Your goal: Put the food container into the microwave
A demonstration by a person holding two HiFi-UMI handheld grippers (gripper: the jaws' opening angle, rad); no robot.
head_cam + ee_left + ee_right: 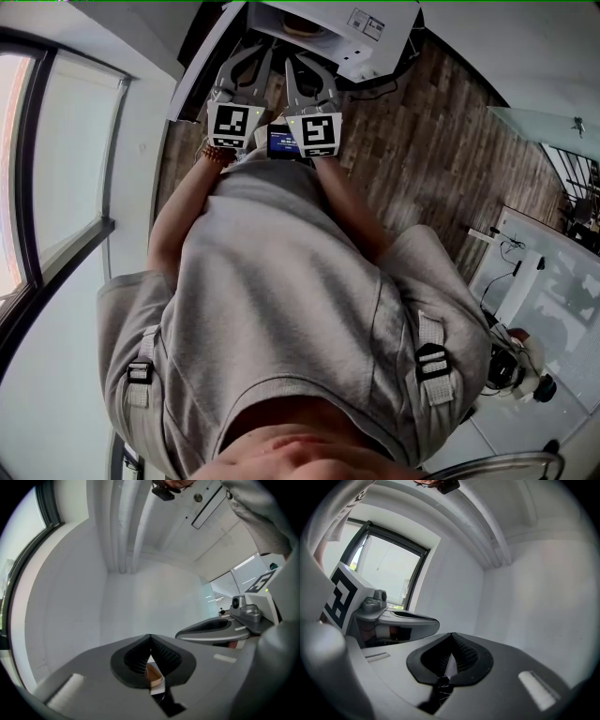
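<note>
Left tool [258, 56]: jaws together, the ribbed pads meet at the tips [150, 639]. Nothing is clamped. Through the slit under the pads a little brown and white shows; I cannot tell what it is.
Right tool [300, 64]: jaws together as well, pads pressed one on the other [451, 637], nothing between them.
Tools, relation: side by side and near each other, both in front of the person's chest and pointing toward the microwave. Each tool shows at the edge of the other one's view.
Container [302, 25]: a brown round rim inside the open cavity of the microwave, at the top of the head view. It is ahead of both tools and apart from them; neither tool touches it.
Microwave [370, 37]: white body, the cavity faces the person.
Door [197, 75]: open, it stands out at the left side of the cavity, just beside the left tool.
Screen [281, 141]: small and dark, between the two marker cubes.
Floor [422, 141]: wooden planks, under the microwave.
Window [28, 187]: dark frame, far left in the head view.
Desk [553, 272]: white, well apart at the right.
</note>
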